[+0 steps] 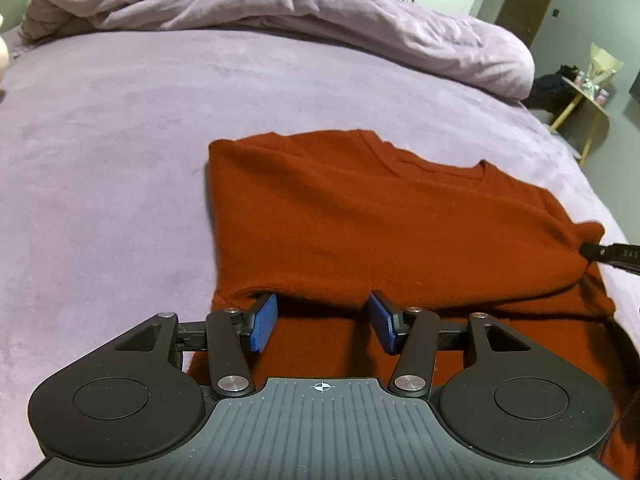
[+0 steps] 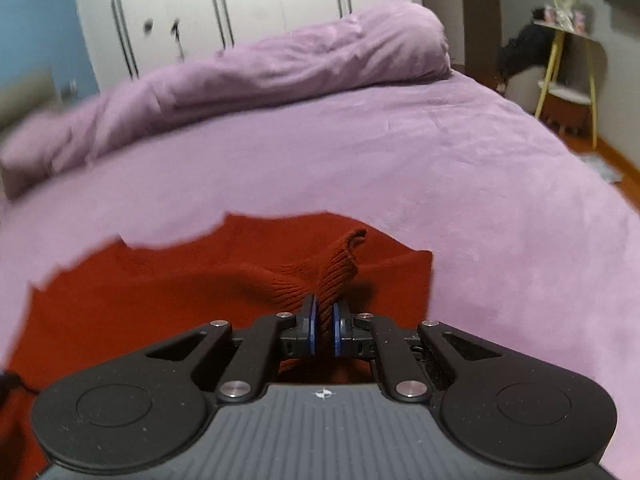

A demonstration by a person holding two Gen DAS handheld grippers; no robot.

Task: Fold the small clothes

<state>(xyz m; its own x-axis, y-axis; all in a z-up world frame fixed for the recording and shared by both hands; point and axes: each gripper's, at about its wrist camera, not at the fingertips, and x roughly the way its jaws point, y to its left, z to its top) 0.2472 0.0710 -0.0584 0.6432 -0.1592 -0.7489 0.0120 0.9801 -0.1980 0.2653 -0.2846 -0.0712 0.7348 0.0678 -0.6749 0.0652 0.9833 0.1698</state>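
A rust-red knit sweater (image 1: 360, 216) lies partly folded on the purple bed sheet (image 1: 100, 160). In the left wrist view my left gripper (image 1: 323, 314) is open. Its blue pads (image 1: 264, 322) stand wide apart over the sweater's lower layer, with their tips at the folded edge and nothing pinched. The black tip of my right gripper (image 1: 600, 254) shows at the sweater's right side, where the cloth bunches. In the right wrist view my right gripper (image 2: 324, 318) is shut on a ribbed cuff (image 2: 336, 268), which stands up from between the pads above the sweater (image 2: 140, 300).
A bunched purple duvet (image 1: 280, 8) lies along the far side of the bed. White wardrobe doors (image 2: 240, 0) stand behind it. A small side table with yellow legs (image 2: 568, 64) stands past the bed's right edge, with dark clothing beside it.
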